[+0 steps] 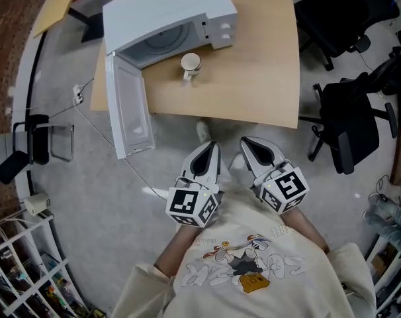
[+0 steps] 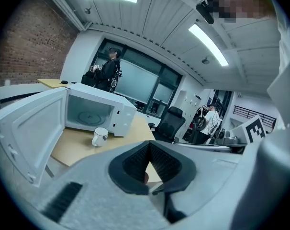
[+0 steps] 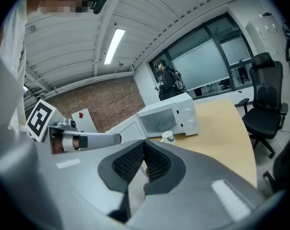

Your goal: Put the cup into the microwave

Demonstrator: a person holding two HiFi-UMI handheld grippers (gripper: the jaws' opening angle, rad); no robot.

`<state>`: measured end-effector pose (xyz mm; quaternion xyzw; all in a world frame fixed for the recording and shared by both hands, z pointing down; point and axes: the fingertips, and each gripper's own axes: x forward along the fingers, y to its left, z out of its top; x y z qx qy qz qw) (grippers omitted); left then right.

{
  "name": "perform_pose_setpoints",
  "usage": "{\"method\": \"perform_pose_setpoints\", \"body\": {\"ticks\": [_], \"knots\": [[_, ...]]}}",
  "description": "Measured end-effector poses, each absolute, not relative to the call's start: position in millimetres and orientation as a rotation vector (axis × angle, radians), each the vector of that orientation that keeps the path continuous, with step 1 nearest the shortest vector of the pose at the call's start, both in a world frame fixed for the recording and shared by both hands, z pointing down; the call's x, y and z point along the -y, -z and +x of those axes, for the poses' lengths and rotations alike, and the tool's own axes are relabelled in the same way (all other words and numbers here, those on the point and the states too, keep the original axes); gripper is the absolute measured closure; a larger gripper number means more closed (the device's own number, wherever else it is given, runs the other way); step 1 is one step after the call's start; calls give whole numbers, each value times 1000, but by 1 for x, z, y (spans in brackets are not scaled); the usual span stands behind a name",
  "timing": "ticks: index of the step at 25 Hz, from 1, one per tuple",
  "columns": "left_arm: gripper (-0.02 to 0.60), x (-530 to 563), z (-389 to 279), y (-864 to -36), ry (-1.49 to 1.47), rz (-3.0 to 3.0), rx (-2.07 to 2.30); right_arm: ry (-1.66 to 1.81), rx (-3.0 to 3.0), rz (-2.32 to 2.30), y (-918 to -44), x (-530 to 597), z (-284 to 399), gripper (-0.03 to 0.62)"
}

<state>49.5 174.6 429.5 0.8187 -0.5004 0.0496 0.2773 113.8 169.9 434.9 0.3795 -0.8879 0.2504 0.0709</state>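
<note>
Here, cup [image 1: 190, 63] just before the open microwave [image 1: 167, 8].
Left tongs [image 1: 210, 147], right tongs [image 1: 247, 142] (both clenched, empty) well short of it.

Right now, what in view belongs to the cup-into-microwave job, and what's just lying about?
Job: cup; microwave, door open; table; left tool and right tool, both shut, empty.
Lying about: black office chairs; wire rack.

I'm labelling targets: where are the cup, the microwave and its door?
cup [image 1: 190, 63], head view, on its open top
microwave [image 1: 167, 4], head view, on its top panel
microwave door [image 1: 129, 105], head view, on its inner face
</note>
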Motion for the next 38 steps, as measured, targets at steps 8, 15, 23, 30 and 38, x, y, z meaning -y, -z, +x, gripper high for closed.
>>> {"method": "perform_pose_setpoints", "body": {"ticks": [8, 15, 23, 30, 38], "knots": [[577, -83, 5, -432, -114, 2208, 1312, -714, 2658, 1097, -439, -80, 57, 586], [577, 5, -44, -432, -193, 2291, 1349, -634, 2582, 1142, -439, 0, 27, 580], [215, 65, -39, -534, -552, 2398, 1471, -655, 2532, 1127, -442, 26, 45, 580], [110, 105, -31, -619, -617, 2382, 1481, -631, 2477, 1145, -444, 41, 62, 580], [174, 137, -28, -655, -689, 2390, 1439, -567, 2491, 1119, -457, 43, 49, 580]]}}
